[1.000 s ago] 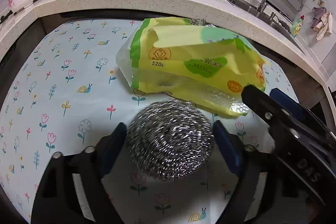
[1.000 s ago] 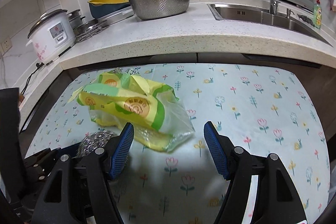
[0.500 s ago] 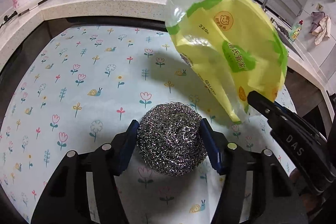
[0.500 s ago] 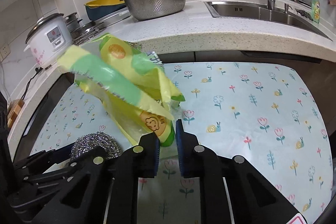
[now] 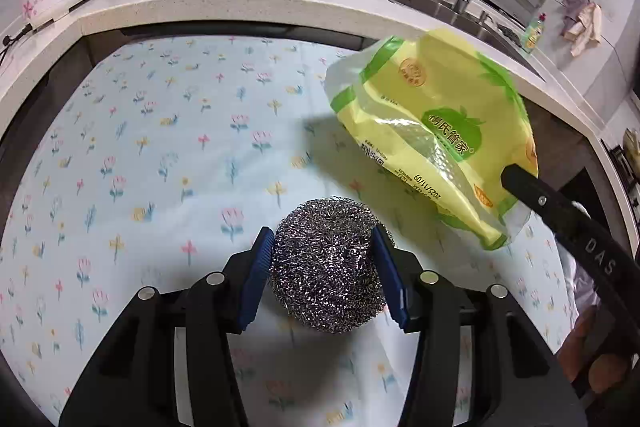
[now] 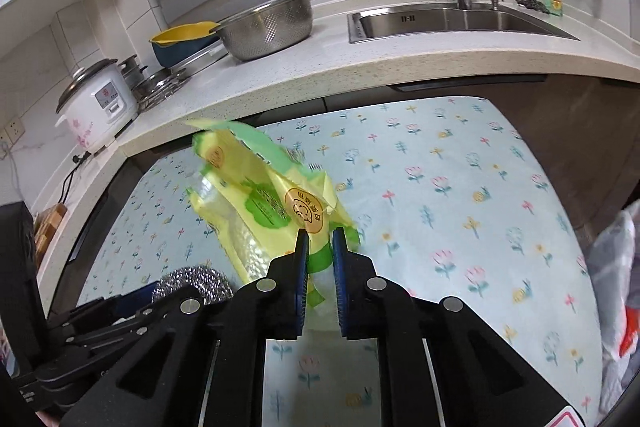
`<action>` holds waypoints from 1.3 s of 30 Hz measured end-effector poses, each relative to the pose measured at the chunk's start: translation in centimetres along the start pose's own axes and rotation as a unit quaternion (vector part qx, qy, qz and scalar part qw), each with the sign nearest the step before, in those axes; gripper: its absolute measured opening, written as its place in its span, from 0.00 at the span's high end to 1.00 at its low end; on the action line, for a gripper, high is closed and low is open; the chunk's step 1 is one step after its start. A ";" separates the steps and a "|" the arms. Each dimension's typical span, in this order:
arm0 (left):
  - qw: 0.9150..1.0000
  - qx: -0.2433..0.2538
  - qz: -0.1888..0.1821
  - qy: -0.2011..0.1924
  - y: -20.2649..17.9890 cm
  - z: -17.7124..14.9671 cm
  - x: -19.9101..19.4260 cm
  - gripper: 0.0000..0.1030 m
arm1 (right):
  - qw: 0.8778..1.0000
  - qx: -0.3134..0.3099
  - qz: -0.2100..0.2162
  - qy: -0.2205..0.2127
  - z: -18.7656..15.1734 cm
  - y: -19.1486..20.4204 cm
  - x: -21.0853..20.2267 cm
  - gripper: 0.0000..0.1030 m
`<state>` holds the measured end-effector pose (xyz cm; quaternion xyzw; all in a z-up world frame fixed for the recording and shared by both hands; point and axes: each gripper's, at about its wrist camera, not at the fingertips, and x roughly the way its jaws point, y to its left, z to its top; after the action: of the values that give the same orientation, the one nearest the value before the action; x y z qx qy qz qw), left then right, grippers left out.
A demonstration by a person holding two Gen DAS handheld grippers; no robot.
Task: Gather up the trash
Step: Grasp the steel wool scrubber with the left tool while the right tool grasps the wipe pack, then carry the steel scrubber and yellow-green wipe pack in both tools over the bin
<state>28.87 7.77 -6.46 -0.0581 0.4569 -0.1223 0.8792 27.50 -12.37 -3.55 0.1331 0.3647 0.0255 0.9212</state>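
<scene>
Over the floral tablecloth (image 5: 168,147), left gripper (image 5: 324,267) has been closing and now squeezes the steel scrubber (image 5: 326,267); right gripper (image 6: 320,263) pinches the yellow wrapper (image 6: 272,211). I'd carry both slowly.

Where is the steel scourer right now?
The steel scourer sits between the left gripper's blue pads above the flowered tablecloth, left of the yellow bag that the right gripper holds.

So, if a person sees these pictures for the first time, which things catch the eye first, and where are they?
A crumpled yellow-green plastic bag hangs above the flowered tablecloth, pinched at one corner by the right gripper. A shiny steel wool ball sits squeezed between the blue pads of the left gripper, low in the left view.
</scene>
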 end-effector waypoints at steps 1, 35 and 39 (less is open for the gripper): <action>1.000 0.002 0.000 0.002 -0.3 -0.7 -0.3 0.53 | 1.000 0.003 -0.002 -0.002 -0.3 -0.4 -0.7 0.89; 0.998 0.041 0.002 0.043 -5.5 -8.7 -2.2 0.33 | 0.998 0.068 0.008 -0.007 -7.1 -4.9 -9.1 0.89; 0.998 0.050 -0.003 0.034 -6.6 -8.5 -3.1 0.33 | 0.997 0.072 0.008 -0.013 -7.2 -5.4 -9.9 0.89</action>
<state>19.17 2.36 -7.49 -0.0118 0.4797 -0.1497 0.8645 15.14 -17.35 -3.42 0.2022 0.3525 0.0044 0.9137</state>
